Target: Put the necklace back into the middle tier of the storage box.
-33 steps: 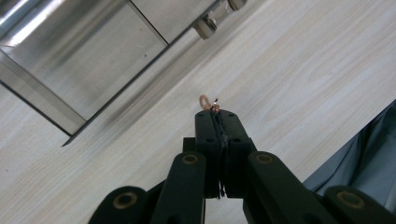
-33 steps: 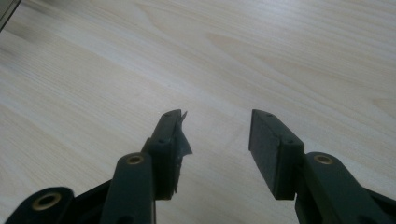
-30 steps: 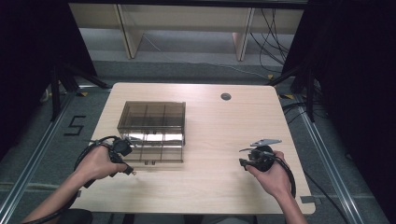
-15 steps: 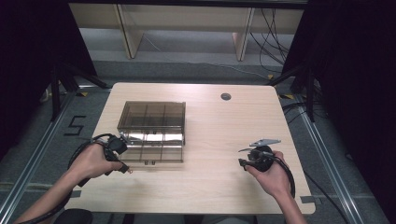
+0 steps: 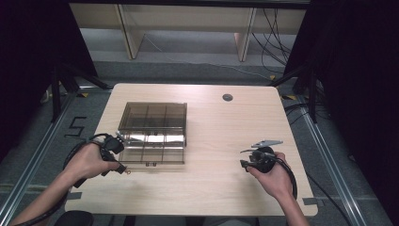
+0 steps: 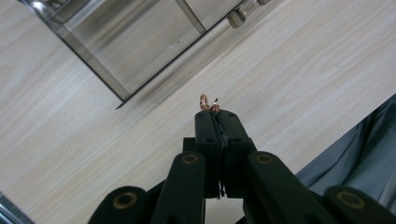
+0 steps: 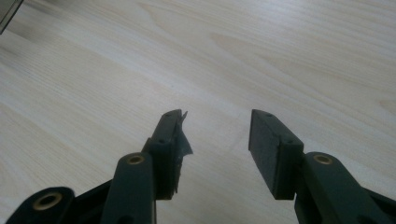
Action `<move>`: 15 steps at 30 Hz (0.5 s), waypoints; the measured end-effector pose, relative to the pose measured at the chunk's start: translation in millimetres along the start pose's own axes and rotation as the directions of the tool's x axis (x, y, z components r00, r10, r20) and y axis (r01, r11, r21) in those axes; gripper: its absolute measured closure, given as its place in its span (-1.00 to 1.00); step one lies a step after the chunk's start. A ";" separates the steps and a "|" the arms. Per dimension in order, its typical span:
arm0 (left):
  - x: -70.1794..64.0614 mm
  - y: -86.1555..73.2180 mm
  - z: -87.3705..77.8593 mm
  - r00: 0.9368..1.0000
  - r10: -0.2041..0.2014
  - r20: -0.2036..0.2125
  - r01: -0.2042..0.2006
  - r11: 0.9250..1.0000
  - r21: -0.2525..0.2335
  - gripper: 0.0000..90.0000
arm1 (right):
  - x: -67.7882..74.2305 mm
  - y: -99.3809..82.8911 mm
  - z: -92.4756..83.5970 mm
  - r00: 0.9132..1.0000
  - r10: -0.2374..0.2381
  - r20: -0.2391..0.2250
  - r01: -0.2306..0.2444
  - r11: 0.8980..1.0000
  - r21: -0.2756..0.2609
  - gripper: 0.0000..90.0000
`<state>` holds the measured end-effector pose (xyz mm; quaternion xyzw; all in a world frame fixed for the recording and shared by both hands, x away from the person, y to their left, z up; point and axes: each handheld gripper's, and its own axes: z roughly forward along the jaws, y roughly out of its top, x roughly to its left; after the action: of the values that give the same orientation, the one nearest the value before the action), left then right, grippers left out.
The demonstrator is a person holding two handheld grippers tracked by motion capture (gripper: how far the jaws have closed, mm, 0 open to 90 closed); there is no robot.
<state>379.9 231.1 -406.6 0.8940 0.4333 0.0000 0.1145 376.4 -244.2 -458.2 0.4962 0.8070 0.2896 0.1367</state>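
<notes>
Left gripper (image 6: 215, 112) has its jaws pressed together on a small copper ring (image 6: 204, 101), held over the table (image 5: 211, 188). Right gripper (image 7: 215, 123) stands parted, gripping nothing, at 4 o'clock. Compartment box (image 5: 153, 132) lies beyond, toward 11 o'clock.

The high view looks forward and down on the whole counter (image 5: 211, 141) from above. Each gripper view sits very near the wood (both share it), the left one seeing also the box (image 6: 140, 37).
</notes>
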 end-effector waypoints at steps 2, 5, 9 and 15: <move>1.1 -0.4 -1.7 1.000 0.002 -0.002 -0.002 1.000 0.002 0.95 | 0.6 -0.2 -0.9 1.000 0.001 0.003 -0.001 1.000 0.000 0.23; 1.9 -2.7 -5.7 1.000 -0.012 -0.008 0.012 1.000 -0.003 0.95 | 0.4 -0.2 -1.7 1.000 0.006 0.002 -0.006 1.000 0.001 0.23; 4.9 -6.2 -8.3 1.000 -0.016 -0.011 0.016 1.000 -0.001 0.95 | -1.2 -0.6 -2.0 1.000 0.003 0.003 -0.003 1.000 -0.005 0.23; 7.5 -10.0 -14.1 0.999 -0.048 -0.021 0.048 0.999 -0.024 0.95 | -1.6 -0.3 -2.5 1.000 0.001 0.000 -0.001 1.000 -0.008 0.25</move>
<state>375.4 245.8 -395.7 0.8819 0.4557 0.0120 0.1200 375.7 -246.5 -456.4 0.4960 0.8056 0.2929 0.1387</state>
